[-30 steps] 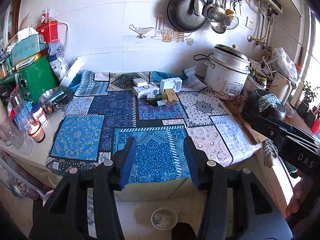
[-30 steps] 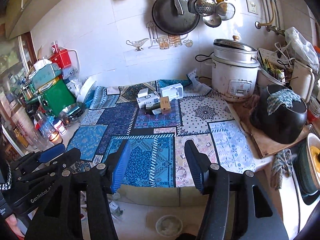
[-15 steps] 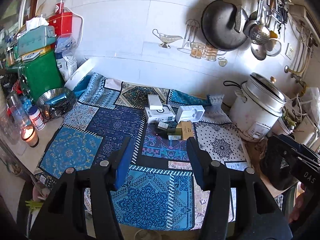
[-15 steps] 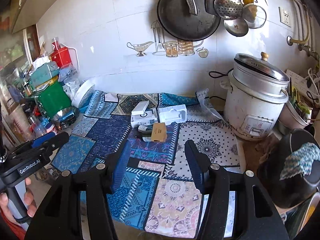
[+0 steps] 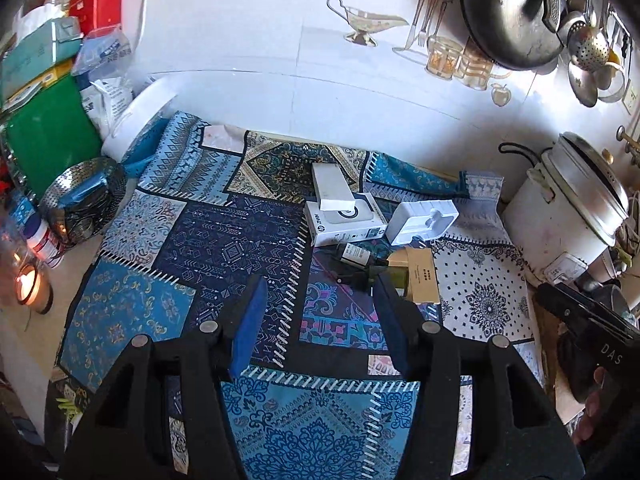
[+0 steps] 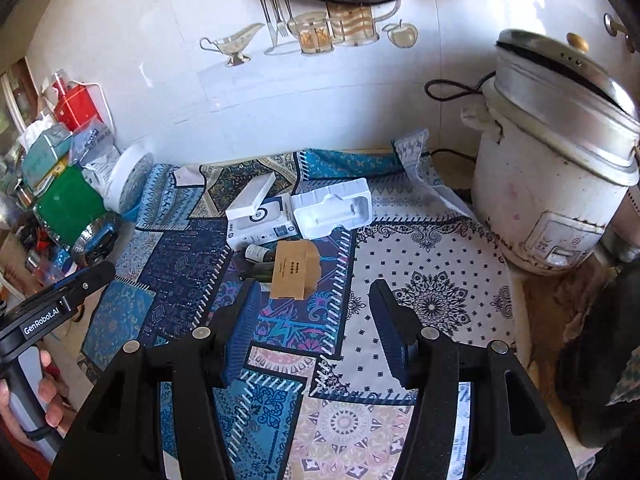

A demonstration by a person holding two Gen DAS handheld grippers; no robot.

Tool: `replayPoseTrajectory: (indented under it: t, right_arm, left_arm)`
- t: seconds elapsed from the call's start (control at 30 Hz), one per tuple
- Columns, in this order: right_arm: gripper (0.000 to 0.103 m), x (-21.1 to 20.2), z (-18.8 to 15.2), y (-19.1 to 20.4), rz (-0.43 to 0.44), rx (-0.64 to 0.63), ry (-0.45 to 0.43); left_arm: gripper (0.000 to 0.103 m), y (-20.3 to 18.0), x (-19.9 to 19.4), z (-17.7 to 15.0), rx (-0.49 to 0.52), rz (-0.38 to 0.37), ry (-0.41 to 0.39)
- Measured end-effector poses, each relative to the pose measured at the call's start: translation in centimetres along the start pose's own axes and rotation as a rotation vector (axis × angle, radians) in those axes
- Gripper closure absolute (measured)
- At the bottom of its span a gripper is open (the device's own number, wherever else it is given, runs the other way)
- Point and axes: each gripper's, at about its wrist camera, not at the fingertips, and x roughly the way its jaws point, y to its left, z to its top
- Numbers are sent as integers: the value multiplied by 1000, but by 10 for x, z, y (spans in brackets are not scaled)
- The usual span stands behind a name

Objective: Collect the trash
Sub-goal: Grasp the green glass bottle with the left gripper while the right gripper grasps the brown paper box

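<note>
My left gripper point(image 5: 316, 312) and right gripper point(image 6: 312, 320) both hang with fingers spread, nothing between them; the left's jaws have just been opening. The trash sits mid-cloth, toward the far wall. The printed white box point(image 5: 344, 224) looks light and stiff: I'd pinch across its short sides. The white moulded tray point(image 6: 332, 210) should flex, so I'd take a wall. The brown carton point(image 6: 294, 268) is crushable. The small dark bottle point(image 6: 260, 254) is likely slippery.

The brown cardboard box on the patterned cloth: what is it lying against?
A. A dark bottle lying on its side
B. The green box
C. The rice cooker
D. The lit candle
A. The brown cardboard box lies on the cloth right against a dark bottle on its side, far from the rice cooker.
</note>
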Motion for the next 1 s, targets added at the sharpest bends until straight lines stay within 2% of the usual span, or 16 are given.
replayPoseTrajectory:
  t: [0.17,0.23,0.47,0.57,0.6,0.63,0.7,1.0]
  right_arm:
    - [51,59,13,16,-12,68,91]
    - [51,87,17,24,-34,53,136]
    - [51,151,17,21,-68,109,236]
    - [51,155,15,12,-70,152,238]
    - [54,154,14,7,-62,167,234]
    - [63,152,14,5,-56,173,228]
    - [66,147,14,-2,-60,174,226]
    - [66,111,4,-42,-102,232,178]
  left_arm:
    - [49,14,37,18,119,-17,61]
    - [49,22,50,23,159,7,71]
    - [49,36,97,29,192,-13,168]
    - [49,31,107,31,205,-49,196]
    - [49,27,112,31,211,-65,208]
    - [49,23,115,31,220,-83,221]
    - [45,12,123,30,244,-119,241]
    - [44,-59,162,27,363,-270,308]
